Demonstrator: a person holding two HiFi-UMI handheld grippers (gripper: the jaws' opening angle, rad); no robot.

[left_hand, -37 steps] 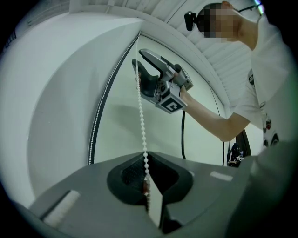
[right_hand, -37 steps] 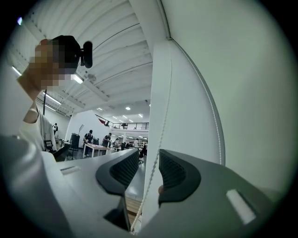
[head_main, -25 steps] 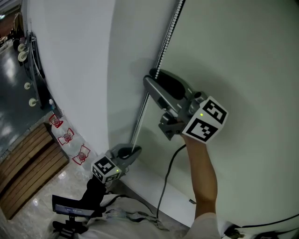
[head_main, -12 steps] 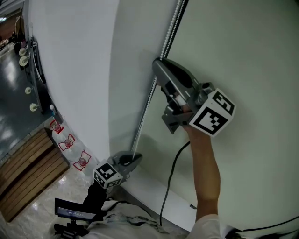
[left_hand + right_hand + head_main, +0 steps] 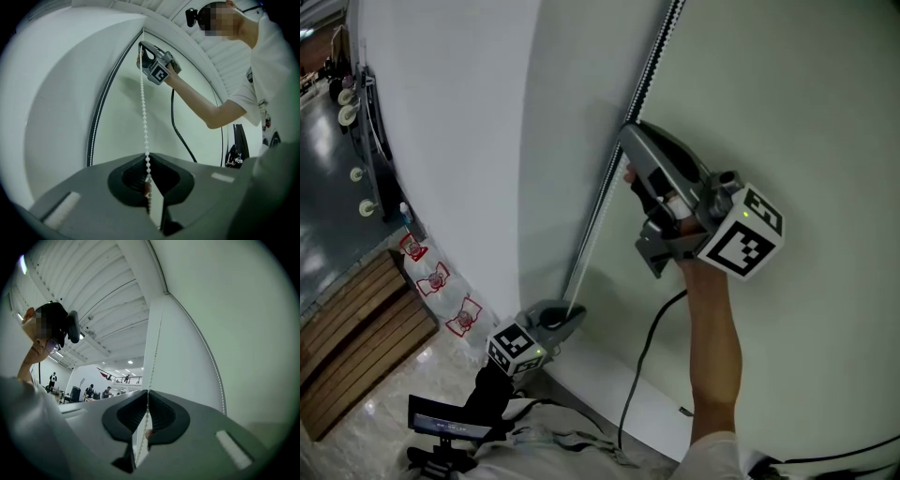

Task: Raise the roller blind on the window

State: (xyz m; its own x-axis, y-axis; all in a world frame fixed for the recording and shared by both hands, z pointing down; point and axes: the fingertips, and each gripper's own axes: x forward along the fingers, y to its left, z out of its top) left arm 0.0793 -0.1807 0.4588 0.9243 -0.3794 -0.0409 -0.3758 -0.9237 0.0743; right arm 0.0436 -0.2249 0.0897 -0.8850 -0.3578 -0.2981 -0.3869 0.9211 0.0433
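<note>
Evidently early on: the right gripper has just been closing its jaws onto the bead chain, the left gripper pinches it lower, and the blind hangs low.

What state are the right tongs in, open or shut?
Shut on the bead chain. The right tongs have just been closing, and their jaws now meet with the chain pinched between them.

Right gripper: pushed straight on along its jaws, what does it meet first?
The right gripper, its jaws just closing onto the bead chain, points up along that chain. Going straight on, it probably meets the pale panel behind the chain first, though depth is unclear.
</note>
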